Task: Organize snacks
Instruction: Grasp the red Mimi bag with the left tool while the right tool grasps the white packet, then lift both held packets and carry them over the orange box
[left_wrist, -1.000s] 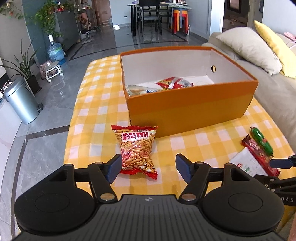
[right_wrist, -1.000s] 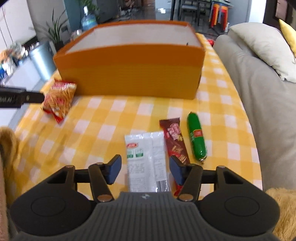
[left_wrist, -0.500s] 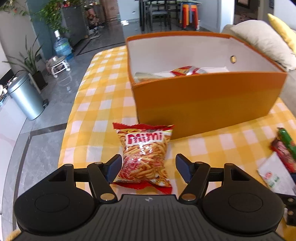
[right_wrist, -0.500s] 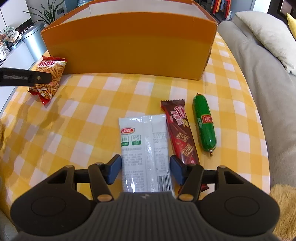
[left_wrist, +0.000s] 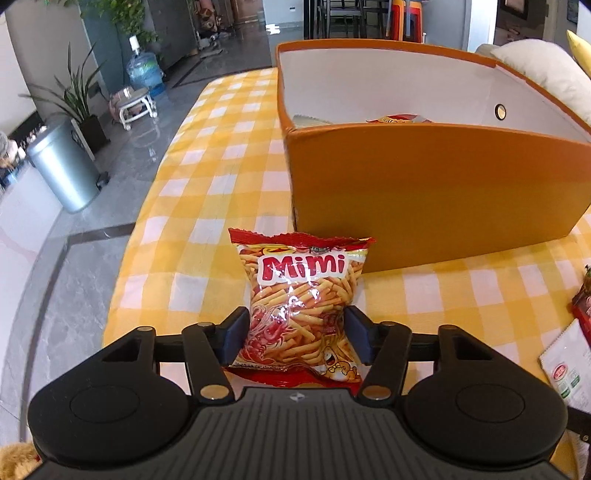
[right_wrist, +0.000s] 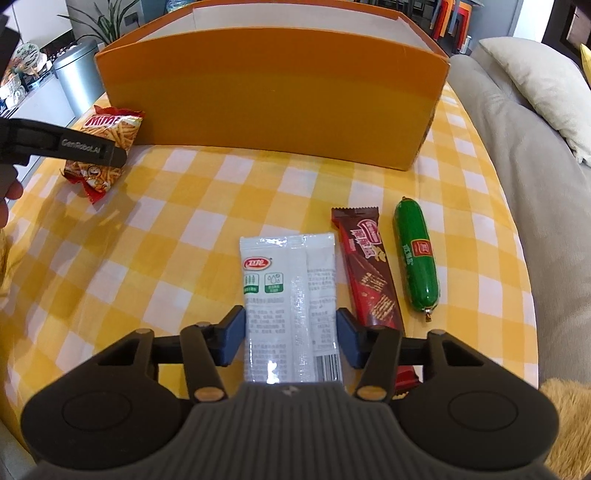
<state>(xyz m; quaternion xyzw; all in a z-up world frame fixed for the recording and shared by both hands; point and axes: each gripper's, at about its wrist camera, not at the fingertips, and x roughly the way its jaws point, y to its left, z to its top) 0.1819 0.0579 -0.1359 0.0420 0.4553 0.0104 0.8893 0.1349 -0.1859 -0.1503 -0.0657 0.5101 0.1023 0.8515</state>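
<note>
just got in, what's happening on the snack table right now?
A person with two handheld grippers is sorting snacks into the orange box. The left gripper straddles the Mimi chips bag, pads at its sides; the right gripper straddles the white packet. Both bags lie on the checkered tablecloth. A chocolate wafer bar and green sausage wait beside the packet. The box already holds some snacks.

Both wrist cams sit low over the yellow-checked cloth counter (left_wrist: 207, 236), facing the tall orange cardboard box (left_wrist: 424, 192). Left cam close at its left corner; right cam farther back, centred. Shared: box, red Mimi snack bag (right_wrist: 107, 147).
</note>
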